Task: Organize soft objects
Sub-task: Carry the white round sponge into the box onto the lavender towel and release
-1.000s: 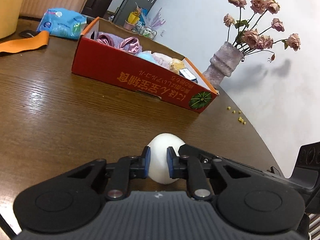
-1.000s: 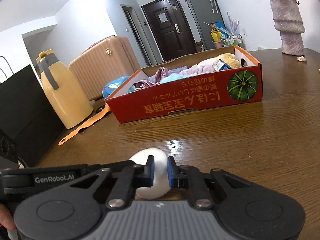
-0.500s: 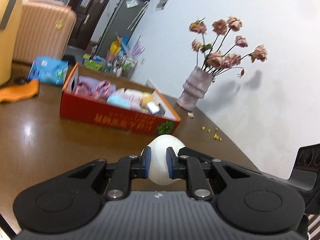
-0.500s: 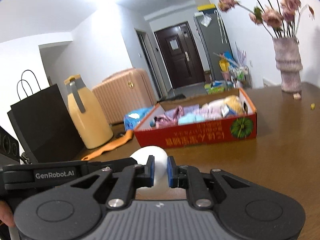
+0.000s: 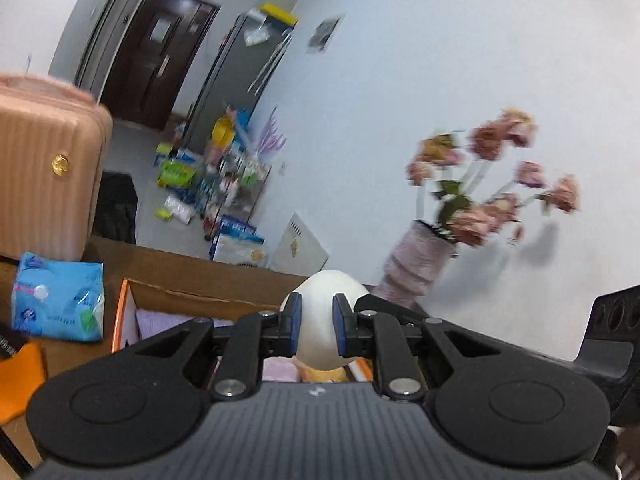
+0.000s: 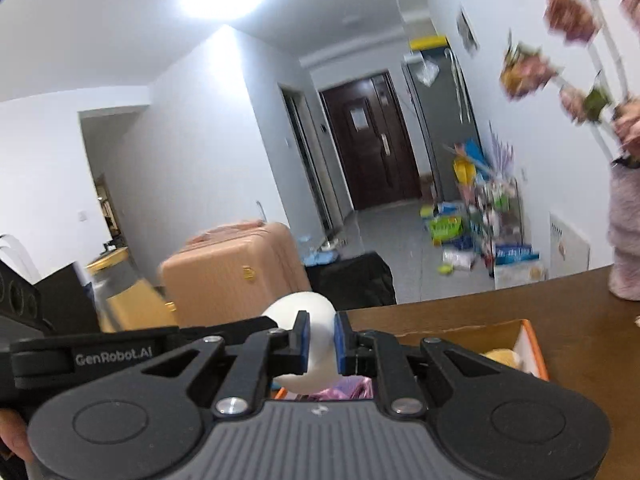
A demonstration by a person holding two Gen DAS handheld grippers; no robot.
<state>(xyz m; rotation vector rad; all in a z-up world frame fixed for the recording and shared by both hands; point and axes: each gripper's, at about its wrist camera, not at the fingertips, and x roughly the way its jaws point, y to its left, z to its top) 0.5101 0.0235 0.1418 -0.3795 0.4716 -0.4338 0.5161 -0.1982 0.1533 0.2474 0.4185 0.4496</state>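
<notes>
Lifting off the wooden table since a second ago, both tools now carry the white soft ball (image 5: 322, 320) above the cardboard box (image 5: 168, 294). Left gripper (image 5: 316, 329) clamps one side, right gripper (image 6: 321, 344) the other; the ball bulges forward beyond both blue-padded tips

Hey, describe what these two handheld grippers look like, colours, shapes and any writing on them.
Both are matte black, with ribbed grey bodies, two round discs, silver pivot screws and blue pads. The left gripper seen from the right gripper reads GenRobot.AI in white.
</notes>
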